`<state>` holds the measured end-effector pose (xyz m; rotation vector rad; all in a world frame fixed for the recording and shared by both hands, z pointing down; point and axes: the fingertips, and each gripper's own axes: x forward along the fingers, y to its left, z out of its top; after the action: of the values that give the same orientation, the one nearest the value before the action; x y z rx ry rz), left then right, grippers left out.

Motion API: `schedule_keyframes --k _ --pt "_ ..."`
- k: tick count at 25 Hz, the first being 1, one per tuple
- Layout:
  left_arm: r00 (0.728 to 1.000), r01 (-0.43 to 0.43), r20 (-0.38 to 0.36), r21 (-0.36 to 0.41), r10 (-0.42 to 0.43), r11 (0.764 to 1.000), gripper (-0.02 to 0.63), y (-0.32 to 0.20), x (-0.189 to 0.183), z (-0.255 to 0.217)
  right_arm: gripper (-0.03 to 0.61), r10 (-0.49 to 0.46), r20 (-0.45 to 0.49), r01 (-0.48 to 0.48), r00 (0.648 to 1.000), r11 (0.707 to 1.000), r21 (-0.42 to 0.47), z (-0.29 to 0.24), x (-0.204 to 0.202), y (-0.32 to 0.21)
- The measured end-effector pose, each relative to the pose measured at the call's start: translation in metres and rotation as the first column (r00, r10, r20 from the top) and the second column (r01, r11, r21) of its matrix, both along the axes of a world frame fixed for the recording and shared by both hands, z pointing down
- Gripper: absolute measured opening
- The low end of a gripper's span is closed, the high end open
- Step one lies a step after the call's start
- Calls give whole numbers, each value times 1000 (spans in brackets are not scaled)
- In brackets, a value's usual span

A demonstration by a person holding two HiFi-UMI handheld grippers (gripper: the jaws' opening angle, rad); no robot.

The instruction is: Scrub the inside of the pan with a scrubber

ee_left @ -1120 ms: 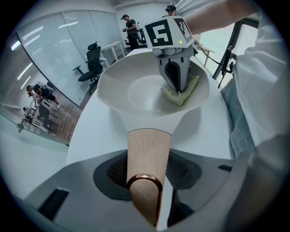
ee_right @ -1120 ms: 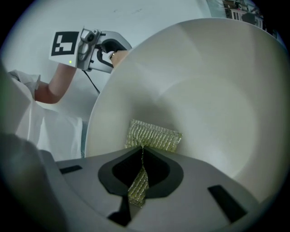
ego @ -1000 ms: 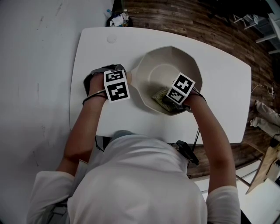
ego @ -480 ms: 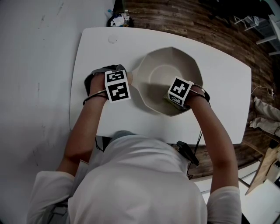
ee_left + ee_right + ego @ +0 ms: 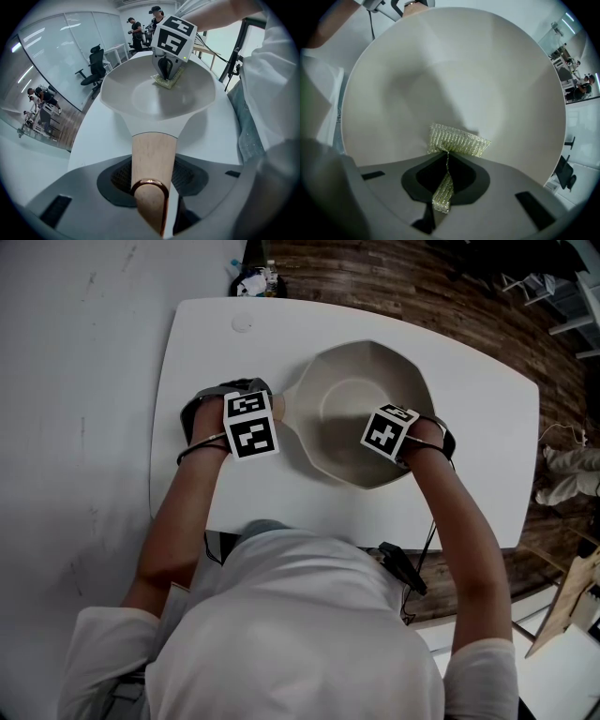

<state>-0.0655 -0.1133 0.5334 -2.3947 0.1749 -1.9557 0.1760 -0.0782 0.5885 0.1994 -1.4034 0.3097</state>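
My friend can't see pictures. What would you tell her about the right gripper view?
The right gripper pinches a yellow-green mesh scrubber in its closed jaws and holds it against the sloping inside of a big pale pan. The pan fills almost the whole picture.

Left tongs (image 5: 149, 183) clamped, right tongs (image 5: 444, 183) clamped, both downward

The table (image 5: 469, 484) is taken in from above by the head view, aimed steeply down from some way off. The pan (image 5: 140, 93) is faced along its handle (image 5: 152, 159) by the left gripper view, low and close. Its inside is looked into at close range by the right gripper view. The pan is shared by all three, the scrubber (image 5: 459, 140) by both gripper views.
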Motion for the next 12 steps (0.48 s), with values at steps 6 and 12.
schedule_keyframes --k 6,12 --pt "1000 -3 -10 -4 3 1000 195 2 1 0 26 -7 -55 14 998 992 127 1 12 -27" --pt "999 -36 21 -8 36 999 190 4 1 0 26 4 -61 12 998 965 261 -2 14 -55"
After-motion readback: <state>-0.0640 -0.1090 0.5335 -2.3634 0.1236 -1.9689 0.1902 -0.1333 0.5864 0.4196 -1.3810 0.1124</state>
